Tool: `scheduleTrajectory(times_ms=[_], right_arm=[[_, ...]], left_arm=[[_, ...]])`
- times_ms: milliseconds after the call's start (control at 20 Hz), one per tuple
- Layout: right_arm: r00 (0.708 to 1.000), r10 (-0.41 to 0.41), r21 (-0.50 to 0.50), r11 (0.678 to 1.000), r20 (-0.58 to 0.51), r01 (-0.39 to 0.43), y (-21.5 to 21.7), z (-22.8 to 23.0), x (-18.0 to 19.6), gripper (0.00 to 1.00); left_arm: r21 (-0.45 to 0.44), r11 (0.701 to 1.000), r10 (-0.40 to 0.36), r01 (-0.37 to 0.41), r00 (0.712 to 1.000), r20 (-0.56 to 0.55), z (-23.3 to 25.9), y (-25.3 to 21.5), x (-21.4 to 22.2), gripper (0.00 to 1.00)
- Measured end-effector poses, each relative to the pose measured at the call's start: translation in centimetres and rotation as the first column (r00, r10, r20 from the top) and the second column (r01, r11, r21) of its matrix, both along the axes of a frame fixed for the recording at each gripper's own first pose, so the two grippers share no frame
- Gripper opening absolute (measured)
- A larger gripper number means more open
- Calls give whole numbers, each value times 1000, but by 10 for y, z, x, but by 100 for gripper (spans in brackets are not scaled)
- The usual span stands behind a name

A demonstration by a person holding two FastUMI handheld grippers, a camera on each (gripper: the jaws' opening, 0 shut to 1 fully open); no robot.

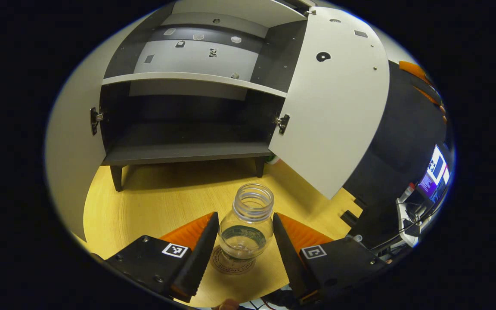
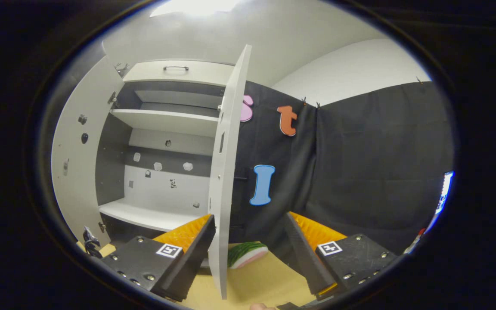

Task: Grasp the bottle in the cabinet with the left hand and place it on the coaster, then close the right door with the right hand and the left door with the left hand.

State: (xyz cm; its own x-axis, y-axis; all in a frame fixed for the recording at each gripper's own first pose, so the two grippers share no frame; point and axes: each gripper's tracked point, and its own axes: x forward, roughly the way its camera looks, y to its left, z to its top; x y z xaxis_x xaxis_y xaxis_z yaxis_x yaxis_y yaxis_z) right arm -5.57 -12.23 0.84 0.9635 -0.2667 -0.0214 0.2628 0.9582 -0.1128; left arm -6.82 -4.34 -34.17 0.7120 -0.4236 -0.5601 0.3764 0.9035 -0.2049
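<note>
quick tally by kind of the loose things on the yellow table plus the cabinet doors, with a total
Clear uncapped plastic bottle: 1
Round printed coaster under it: 1
Green and pink watermelon-slice toy: 1
Open white cabinet doors, right door and left door: 2
Total: 5

Your left tool (image 1: 245,241) stands with its fingers apart on either side of the clear, capless bottle (image 1: 248,226), small gaps showing on both sides. The bottle stands upright on the round coaster (image 1: 232,265) on the yellow table (image 1: 153,206). Farther off, the cabinet (image 1: 187,150) has both doors open; the right door (image 1: 334,103) swings toward you.
</note>
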Motion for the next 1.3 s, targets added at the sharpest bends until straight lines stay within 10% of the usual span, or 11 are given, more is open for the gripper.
scheduleTrajectory(times_ms=[1300], right_arm=[[998, -55, 98, 994, -32, 58, -12, -34, -8, 99]], left_arm=[[140, 986, -77, 90, 992, -97, -1, 12, -30, 71]])
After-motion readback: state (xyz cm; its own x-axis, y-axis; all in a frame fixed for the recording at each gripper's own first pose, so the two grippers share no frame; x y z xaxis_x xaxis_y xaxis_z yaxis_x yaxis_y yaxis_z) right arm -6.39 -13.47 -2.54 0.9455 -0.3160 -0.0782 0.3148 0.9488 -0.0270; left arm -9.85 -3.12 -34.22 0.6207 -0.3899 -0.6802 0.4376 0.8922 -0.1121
